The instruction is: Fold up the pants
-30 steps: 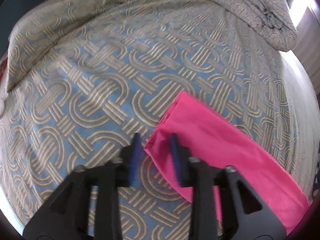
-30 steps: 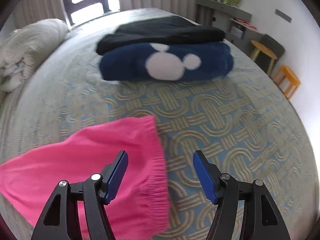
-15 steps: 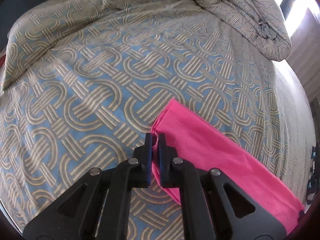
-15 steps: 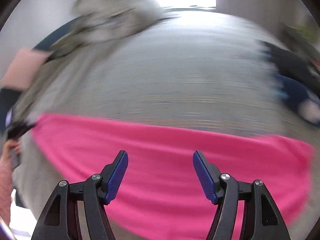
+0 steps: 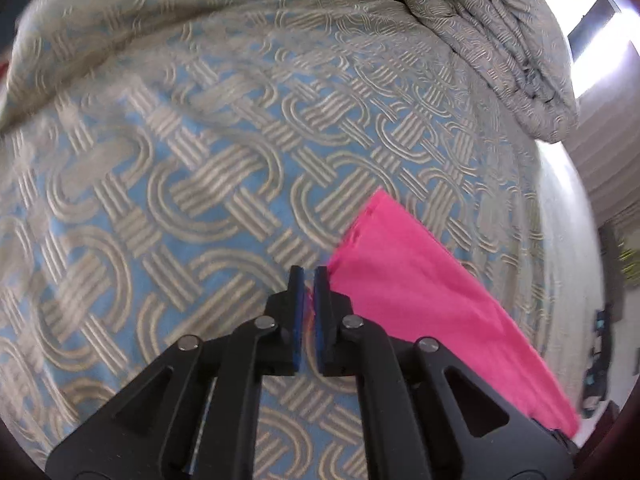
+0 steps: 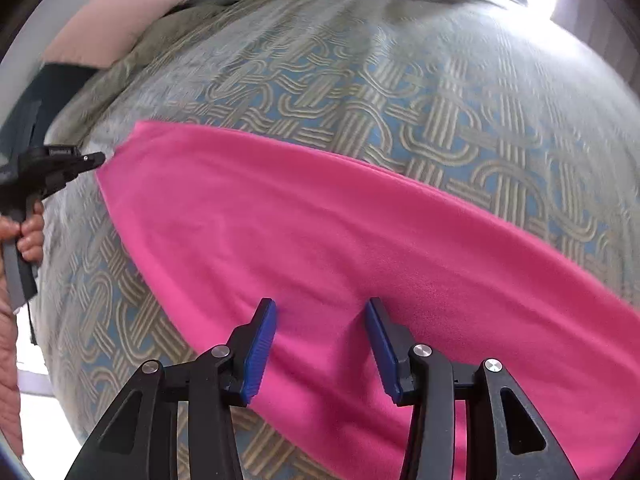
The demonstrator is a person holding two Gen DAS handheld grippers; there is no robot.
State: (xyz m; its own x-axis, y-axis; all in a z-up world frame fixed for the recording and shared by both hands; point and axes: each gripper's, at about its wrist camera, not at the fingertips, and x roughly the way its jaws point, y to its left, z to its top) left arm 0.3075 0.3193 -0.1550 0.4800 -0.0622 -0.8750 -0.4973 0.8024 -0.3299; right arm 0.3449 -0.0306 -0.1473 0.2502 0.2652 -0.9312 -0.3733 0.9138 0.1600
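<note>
We held both grippers tilted steeply down over the pink pants point(image 6: 340, 240) lying on the patterned bedspread point(image 5: 180, 184).

Our left gripper point(image 5: 309, 280), gripped by a hand point(image 6: 28, 232) at the left edge of the right wrist view, had its jaws nearly together after easing slightly apart, with a sliver of pink cloth showing between the pads at the pants' narrow end corner. The pants lay flat as one long band, their long axis running from that corner across the bed toward the lower right. Our right gripper point(image 6: 320, 344) hovered over the band's near edge, jaws half apart and just closing, pads pressing nothing.
</note>
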